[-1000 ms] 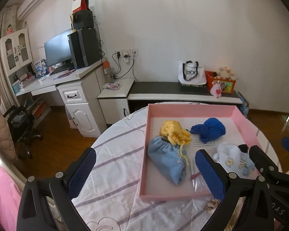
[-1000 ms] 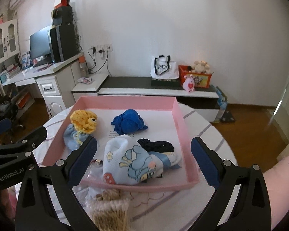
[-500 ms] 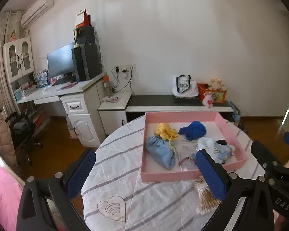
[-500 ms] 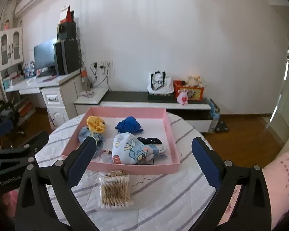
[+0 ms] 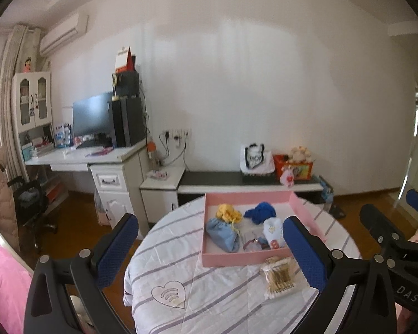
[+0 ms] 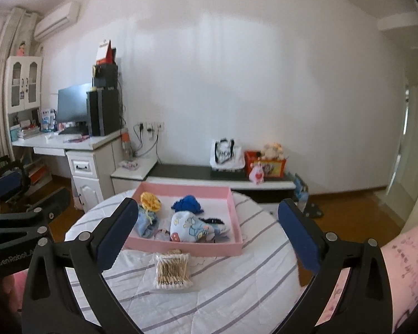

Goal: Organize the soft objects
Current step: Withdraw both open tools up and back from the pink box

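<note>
A round table [image 6: 237, 286] with a striped white cloth holds a shallow pink tray [image 6: 186, 249]. Inside the tray lie soft things: a yellow knitted piece [image 6: 150, 201] at the back left, a light blue pouch [image 6: 144, 222] just in front of it, a dark blue cloth bundle [image 6: 187, 203] near the middle, a cartoon-print cloth [image 6: 191, 226] at the front, and a small black lacy item [image 6: 213, 220] beside it. A packet of cotton swabs [image 6: 172, 270] sits on the cloth, just in front of the tray (outside it). The left gripper [image 5: 209, 246] and right gripper [image 6: 209, 231] both hang above the near table edge, jaws spread wide, holding nothing.
</note>
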`<state>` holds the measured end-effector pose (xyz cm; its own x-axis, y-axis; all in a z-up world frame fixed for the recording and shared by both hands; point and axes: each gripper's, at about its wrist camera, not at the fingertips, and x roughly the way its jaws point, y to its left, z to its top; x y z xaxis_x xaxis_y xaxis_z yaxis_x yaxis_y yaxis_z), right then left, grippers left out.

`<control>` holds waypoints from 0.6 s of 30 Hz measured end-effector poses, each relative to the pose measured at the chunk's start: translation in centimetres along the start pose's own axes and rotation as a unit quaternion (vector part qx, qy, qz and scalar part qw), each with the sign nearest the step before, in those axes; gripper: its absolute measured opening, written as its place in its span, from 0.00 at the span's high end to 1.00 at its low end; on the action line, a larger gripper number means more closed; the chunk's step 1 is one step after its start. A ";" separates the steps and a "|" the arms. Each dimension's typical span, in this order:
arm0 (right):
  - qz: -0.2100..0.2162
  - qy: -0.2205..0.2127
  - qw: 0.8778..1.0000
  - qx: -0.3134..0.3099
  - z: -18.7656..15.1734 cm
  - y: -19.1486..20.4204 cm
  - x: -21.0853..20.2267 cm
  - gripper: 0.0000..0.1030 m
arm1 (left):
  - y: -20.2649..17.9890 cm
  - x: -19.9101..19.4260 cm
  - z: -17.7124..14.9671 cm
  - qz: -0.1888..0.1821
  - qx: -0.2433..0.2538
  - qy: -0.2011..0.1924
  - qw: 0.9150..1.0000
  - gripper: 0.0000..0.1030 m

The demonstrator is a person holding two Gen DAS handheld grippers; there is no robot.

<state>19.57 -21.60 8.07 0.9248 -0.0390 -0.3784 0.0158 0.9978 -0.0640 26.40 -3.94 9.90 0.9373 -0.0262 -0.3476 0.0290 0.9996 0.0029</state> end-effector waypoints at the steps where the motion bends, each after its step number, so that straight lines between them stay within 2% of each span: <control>1: -0.002 -0.009 1.000 -0.002 0.2 0.0 -0.7 0.01 | 0.1 -0.6 -0.2 -0.001 -0.001 -0.005 1.000 0.00; 10: -0.003 -0.068 0.998 -0.001 1.1 0.3 -5.4 0.01 | 0.4 -6.1 -1.6 -0.004 -0.005 -0.063 0.998 0.00; 18: -0.006 -0.093 0.996 -0.001 0.8 -0.2 -7.7 0.00 | -0.2 -7.5 -2.7 -0.006 -0.001 -0.078 0.997 0.00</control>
<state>12.78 -21.43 11.78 0.9791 -0.0402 -0.1994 0.0269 0.9973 -0.0690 18.42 -3.90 9.98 0.9795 -0.0395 -0.1974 0.0397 0.9992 -0.0029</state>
